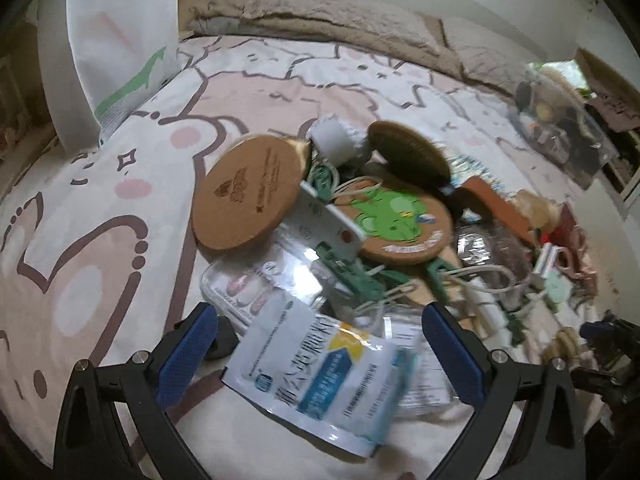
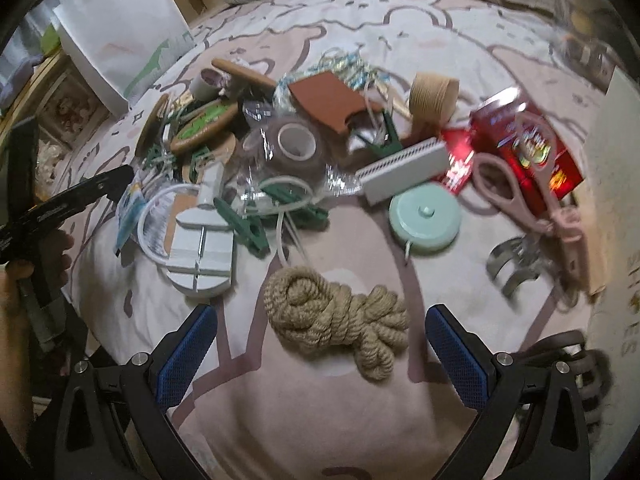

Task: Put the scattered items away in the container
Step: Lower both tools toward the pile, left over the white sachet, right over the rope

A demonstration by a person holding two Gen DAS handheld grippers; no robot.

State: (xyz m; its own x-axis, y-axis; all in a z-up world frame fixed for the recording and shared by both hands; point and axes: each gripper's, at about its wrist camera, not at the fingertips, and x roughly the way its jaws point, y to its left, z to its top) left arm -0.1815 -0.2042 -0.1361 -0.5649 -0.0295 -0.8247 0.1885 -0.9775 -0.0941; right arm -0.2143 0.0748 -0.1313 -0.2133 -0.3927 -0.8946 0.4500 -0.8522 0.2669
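Bedsheet (image 2: 352, 420), pink cartoon print, carries the clutter. Rope (image 2: 340, 316) lies near, between the spread fingers of right gripper (image 2: 320, 356), untouched. Left gripper (image 1: 320, 354) also spread, with sachet (image 1: 324, 380) lying between its fingers. Tape roll (image 2: 296, 142), scissors (image 2: 524, 184) and cork coaster (image 1: 248, 194) farther off. White bag (image 2: 120, 28) stands far left.

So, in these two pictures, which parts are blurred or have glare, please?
Left wrist view: the blue-white sachet is smeared by motion, and the clear plastic packet shows glare. Right wrist view: the pink scissors and red box are blurred; the jute rope is sharper.
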